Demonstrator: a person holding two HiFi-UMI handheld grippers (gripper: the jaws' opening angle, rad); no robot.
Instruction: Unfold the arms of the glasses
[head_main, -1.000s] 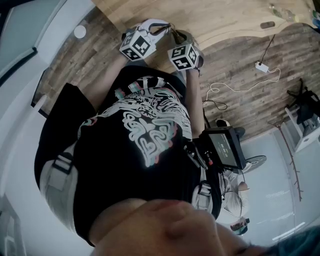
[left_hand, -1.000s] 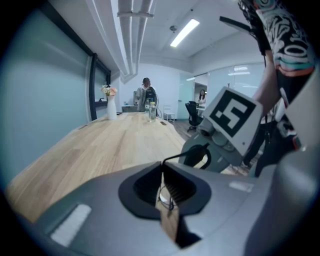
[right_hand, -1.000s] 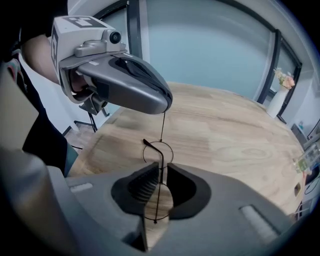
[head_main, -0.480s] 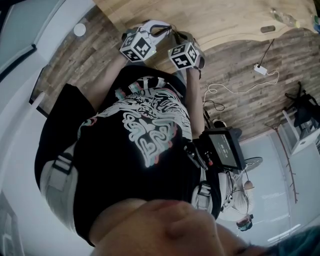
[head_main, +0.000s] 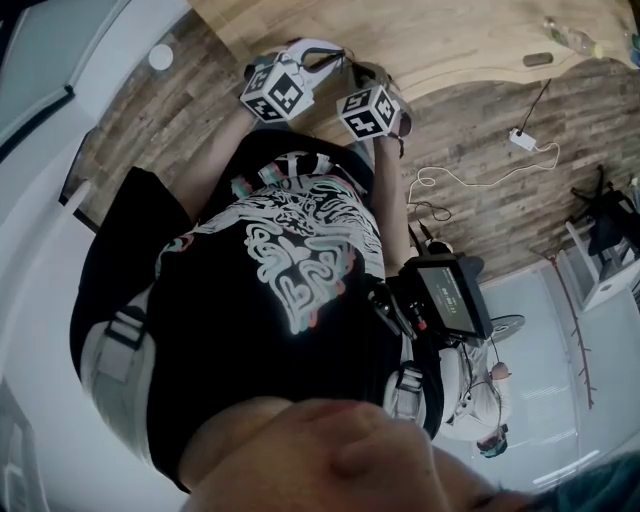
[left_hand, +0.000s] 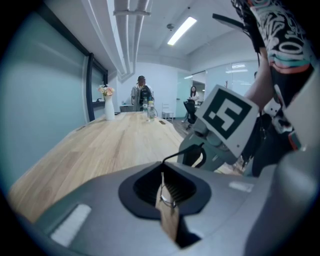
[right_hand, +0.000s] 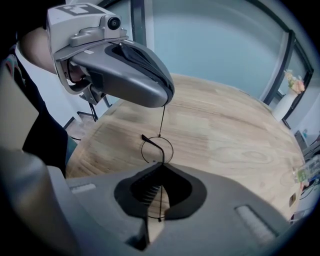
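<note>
**Item:** glasses (right_hand: 156, 149), thin black wire frame with round rims and clear lenses.

**Location:** held in the air just above the near edge of the pale wooden tabletop (right_hand: 225, 130) and not touching it, strung between my two grippers.

**Change over the last second:** almost none. In the head view both marker cubes stayed over that same tabletop edge, close together, and the left one shifted only a trace. I judged that the unfolding was being held or eased very slowly, not yet finished.

**Left gripper (left_hand: 167, 192):** jaws pressed together on a sliver of the wire frame, with a small curve of rim showing between the pads. A thin wire ran up to its tip from the round rim.

**Right gripper (right_hand: 159, 187):** jaws likewise closed on a fine wire of the frame, which ran straight down through the slot.

**Condition of item:**
- One round rim showed whole above the tabletop.
- A darker, thicker arm tip curved out beside that rim.
- That arm looked swung away from the lens.
- I could not make out the second arm.
- The frame looked slight and easily bent, so I judged it wanted gentle pull.
</note>
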